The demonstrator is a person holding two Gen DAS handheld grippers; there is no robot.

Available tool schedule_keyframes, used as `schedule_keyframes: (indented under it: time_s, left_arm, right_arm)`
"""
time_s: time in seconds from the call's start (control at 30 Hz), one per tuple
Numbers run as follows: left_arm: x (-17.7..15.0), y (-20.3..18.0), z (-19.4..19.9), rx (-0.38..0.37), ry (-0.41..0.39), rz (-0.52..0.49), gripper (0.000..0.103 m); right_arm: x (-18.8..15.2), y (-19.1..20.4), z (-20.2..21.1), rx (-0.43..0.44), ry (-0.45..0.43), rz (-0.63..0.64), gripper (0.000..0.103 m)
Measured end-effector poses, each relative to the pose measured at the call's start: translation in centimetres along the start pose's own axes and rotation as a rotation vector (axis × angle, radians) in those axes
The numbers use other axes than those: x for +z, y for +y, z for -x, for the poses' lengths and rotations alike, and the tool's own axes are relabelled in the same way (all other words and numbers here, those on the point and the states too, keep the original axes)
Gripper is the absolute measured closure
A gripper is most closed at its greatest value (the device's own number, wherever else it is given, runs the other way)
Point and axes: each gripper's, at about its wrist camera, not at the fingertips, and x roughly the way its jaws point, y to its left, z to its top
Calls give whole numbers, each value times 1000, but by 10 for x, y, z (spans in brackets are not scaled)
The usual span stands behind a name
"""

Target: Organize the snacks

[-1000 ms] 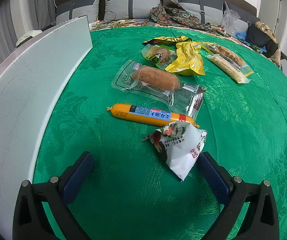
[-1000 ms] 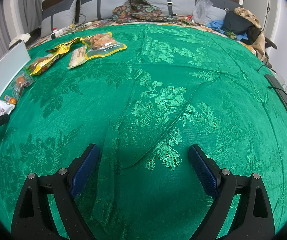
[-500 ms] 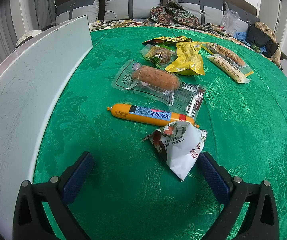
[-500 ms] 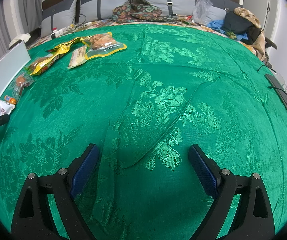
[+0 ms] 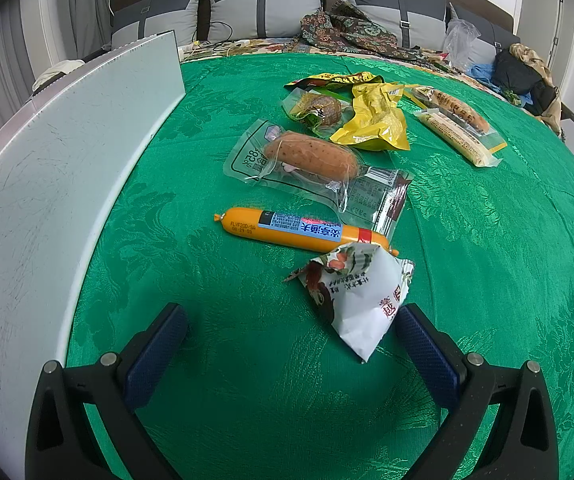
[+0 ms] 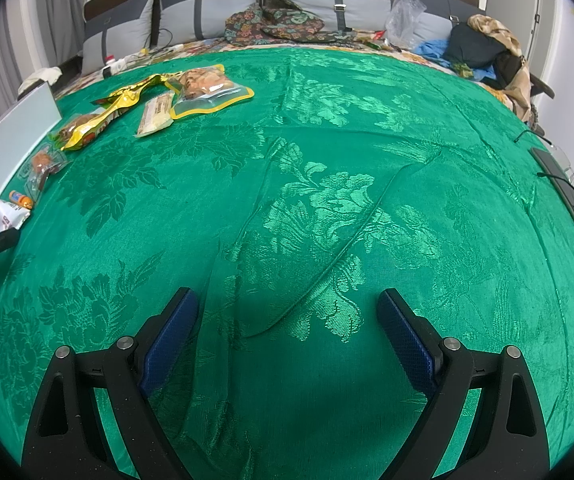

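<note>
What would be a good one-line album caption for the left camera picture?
Open left claw poised over a green cloth, nearest a white snack packet and an orange sausage.

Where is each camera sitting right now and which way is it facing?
Left wrist: sits on the left gripper, low over the green cloth, facing the snacks: white packet, orange sausage; its open fingers show, white board alongside.
Right wrist: sits on the right gripper, facing bare cloth toward the pillows; its open fingers show, the left gripper's tip at the left edge.
Shared: the cloth, the white packet, sausage, board and pillows.
</note>
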Motion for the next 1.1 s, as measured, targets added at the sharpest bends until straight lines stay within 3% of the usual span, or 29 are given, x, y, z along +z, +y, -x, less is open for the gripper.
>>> schedule_keyframes:
  time_s: [0.13,0.23,0.3,0.43,0.57,0.67,0.83,0.9,0.93,0.97,1.1]
  left_arm:
    - [0,0,0,0,0,0,0]
    - [0,0,0,0,0,0,0]
    - [0,0,0,0,0,0,0]
    - [0,0,0,0,0,0,0]
    - [0,0,0,0,0,1,0]
    - [0,0,0,-1,0,1,0]
    - [0,1,0,-1,0,1,0]
    - [0,1,0,-1,1,1,0]
    - [0,0,0,-1,1,1,0]
    - [0,0,0,-1,1,2,0]
    - [0,0,1,0,1,1,0]
  right_arm:
    - [1,1,0,1,4,8,9]
    - [17,-2,-7,25,62,45,13]
    - [43,-9,-9,36,39,29,13]
    - [124,-10,-31,70,0,36,11]
    - [186,20,-75,153,55,94,11]
    - [217,54,-112,165,104,166,12]
    - [228,88,-169,132,237,225,11]
    - [228,88,-169,133,217,232,19]
    - [228,84,-167,133,215,213,32]
    - [230,78,-163,141,215,187,39]
    - [224,45,-150,143,277,71,42]
